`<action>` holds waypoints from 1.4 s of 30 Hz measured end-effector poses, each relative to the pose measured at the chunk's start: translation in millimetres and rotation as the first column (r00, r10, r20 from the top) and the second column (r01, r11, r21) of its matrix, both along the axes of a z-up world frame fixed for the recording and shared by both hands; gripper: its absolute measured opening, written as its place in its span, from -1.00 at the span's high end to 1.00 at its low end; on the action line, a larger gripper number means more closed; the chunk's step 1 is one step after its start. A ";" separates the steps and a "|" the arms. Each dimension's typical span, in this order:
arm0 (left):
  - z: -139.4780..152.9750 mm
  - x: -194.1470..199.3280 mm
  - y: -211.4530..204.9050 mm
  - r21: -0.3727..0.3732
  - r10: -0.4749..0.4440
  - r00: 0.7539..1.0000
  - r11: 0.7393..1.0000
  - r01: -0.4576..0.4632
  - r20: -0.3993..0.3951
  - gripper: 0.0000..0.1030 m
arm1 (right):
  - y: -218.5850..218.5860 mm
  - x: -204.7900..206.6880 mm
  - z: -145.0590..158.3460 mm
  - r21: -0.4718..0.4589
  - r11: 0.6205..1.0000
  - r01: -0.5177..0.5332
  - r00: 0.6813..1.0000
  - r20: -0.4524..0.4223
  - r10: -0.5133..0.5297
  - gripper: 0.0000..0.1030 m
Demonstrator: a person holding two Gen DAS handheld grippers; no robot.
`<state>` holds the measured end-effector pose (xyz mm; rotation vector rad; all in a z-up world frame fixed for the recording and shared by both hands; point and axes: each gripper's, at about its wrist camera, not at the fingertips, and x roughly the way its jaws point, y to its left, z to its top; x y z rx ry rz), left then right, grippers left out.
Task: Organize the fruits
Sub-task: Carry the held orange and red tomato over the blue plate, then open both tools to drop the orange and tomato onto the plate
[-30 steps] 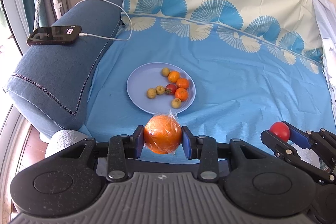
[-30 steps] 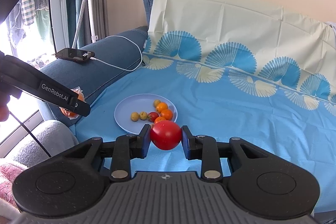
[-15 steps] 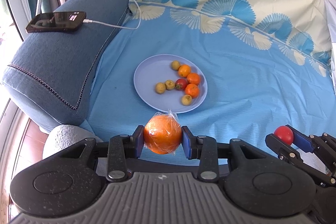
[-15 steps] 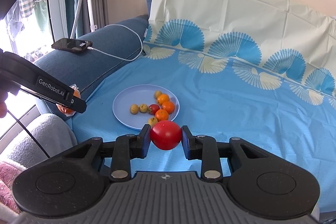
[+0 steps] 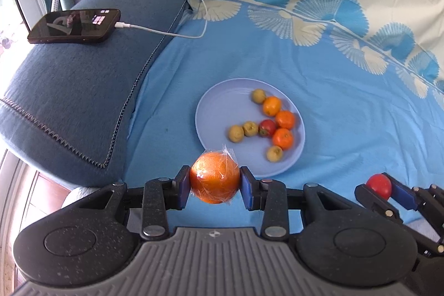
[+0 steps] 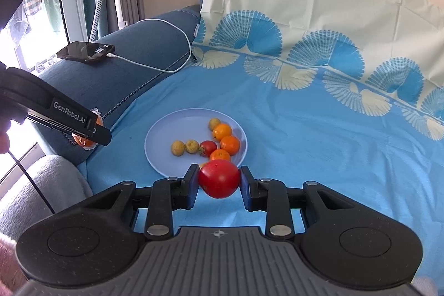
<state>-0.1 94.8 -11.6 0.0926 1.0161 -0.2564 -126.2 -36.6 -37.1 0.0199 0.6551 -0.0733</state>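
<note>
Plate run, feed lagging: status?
Left gripper shut on wrapped orange. Right gripper shut on tomato. Plate part filled, near side free.

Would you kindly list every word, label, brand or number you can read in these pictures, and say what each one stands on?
"GenRobot.AI": white lettering on the black side of the left gripper, seen from the right wrist camera.
Phone screen: a few bright tiles show, too small and blurred to read.
Small compass-like mark on each gripper's grey base: a sign only, no text.
Nothing readable on the plate, the fruit or the blue cloth.
</note>
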 end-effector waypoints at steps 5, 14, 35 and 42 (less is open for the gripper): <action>-9.6 30.0 -7.0 0.023 0.001 1.000 1.000 -0.001 -0.007 0.20 | -4.6 30.9 -9.8 0.011 1.000 0.002 1.000 -0.018 -0.002 0.37; -35.8 79.2 -33.8 0.053 -0.029 0.999 0.998 0.031 -0.037 0.20 | -14.1 90.3 -37.9 0.024 1.000 -0.013 0.998 -0.068 0.015 0.37; -105.9 163.9 -62.1 0.063 -0.087 0.993 0.994 0.092 -0.076 0.20 | -19.3 195.0 -93.7 0.011 0.995 -0.101 0.989 -0.110 0.101 0.37; -83.2 146.4 -48.9 0.048 -0.113 0.992 0.993 0.110 0.060 -0.99 | -18.3 198.9 -93.5 -0.001 0.990 -0.140 0.984 -0.110 0.139 -0.27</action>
